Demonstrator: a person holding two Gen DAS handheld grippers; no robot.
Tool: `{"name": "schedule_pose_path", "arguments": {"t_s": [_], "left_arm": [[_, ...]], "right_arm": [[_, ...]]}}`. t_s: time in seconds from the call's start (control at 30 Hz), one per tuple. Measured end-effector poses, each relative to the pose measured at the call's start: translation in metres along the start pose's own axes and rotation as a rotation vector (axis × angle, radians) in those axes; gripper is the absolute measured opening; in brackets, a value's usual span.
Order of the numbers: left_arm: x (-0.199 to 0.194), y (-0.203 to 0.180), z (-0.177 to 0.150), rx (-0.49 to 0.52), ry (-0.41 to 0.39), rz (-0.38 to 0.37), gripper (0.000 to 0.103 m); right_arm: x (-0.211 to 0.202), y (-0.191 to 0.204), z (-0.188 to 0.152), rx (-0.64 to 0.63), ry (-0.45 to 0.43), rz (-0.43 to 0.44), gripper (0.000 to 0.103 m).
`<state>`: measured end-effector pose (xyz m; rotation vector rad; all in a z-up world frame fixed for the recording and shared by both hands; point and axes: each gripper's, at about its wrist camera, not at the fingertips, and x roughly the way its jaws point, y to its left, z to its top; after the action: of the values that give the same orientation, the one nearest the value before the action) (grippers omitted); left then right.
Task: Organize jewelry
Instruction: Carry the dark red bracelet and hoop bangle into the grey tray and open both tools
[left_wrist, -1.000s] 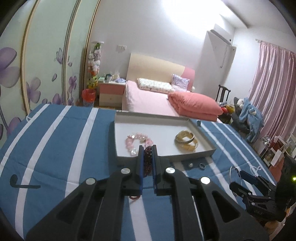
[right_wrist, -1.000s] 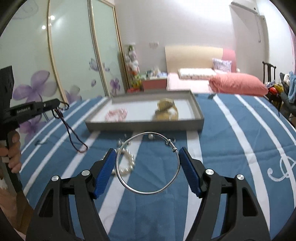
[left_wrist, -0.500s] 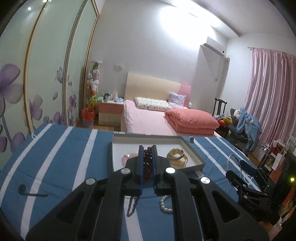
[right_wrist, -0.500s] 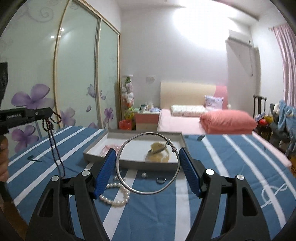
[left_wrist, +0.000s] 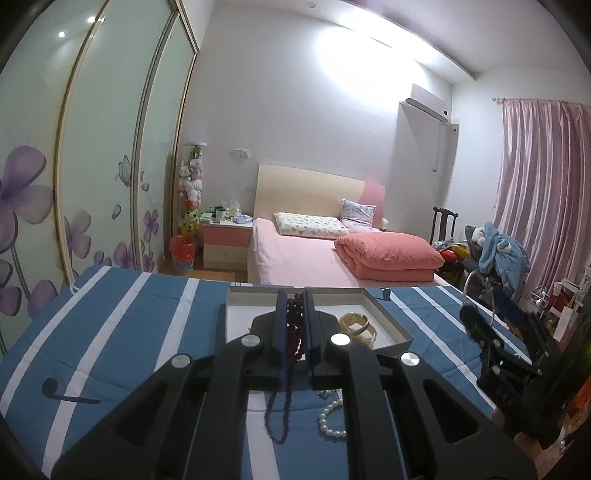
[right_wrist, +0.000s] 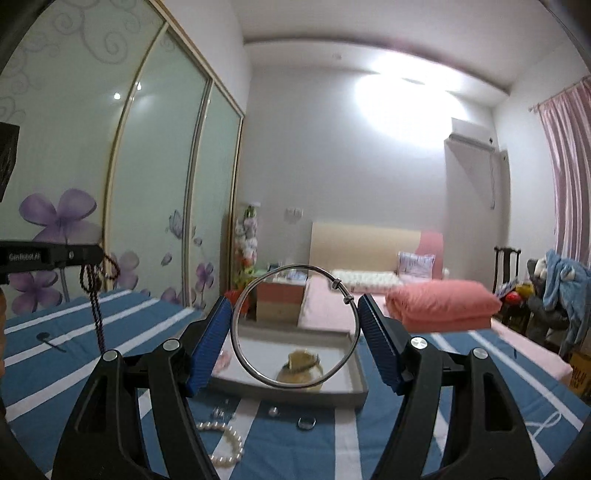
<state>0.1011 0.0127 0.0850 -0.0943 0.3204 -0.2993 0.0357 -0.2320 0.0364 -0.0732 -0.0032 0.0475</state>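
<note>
My left gripper is shut on a dark red bead necklace that hangs below it over the blue striped cloth; it also shows at the left of the right wrist view. My right gripper is shut on a thin silver bangle, held upright above the cloth. The grey tray lies ahead with gold bangles and a pink bead bracelet in it. A pearl bracelet and small rings lie on the cloth before the tray.
A pink bed with a folded salmon quilt stands beyond the table. Sliding wardrobe doors with purple flowers run along the left. A chair piled with clothes and pink curtains are at the right.
Both grippers have risen above the cloth with their loads. The bead necklace now hangs free from the left gripper, and the tray sits lower in both views.
</note>
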Motion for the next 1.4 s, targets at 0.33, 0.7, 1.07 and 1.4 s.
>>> {"name": "schedule_pose_path", "arguments": {"t_s": [0.33, 0.7, 1.07, 1.4], "left_arm": [[0.013, -0.009, 0.004, 0.002, -0.019, 0.025, 0.009], [0.056, -0.01, 0.019, -0.012, -0.018, 0.028, 0.009], [0.136, 0.001, 0.023, -0.03, 0.032, 0.048, 0.009], [0.194, 0.022, -0.004, -0.072, 0.139, 0.061, 0.021]], "right_arm": [[0.013, -0.002, 0.01, -0.032, -0.117, -0.047, 0.07], [0.048, -0.001, 0.001, -0.043, -0.105, -0.038, 0.07], [0.096, -0.006, -0.014, -0.047, -0.012, -0.035, 0.071], [0.144, -0.006, -0.036, -0.039, 0.194, 0.011, 0.071]]}}
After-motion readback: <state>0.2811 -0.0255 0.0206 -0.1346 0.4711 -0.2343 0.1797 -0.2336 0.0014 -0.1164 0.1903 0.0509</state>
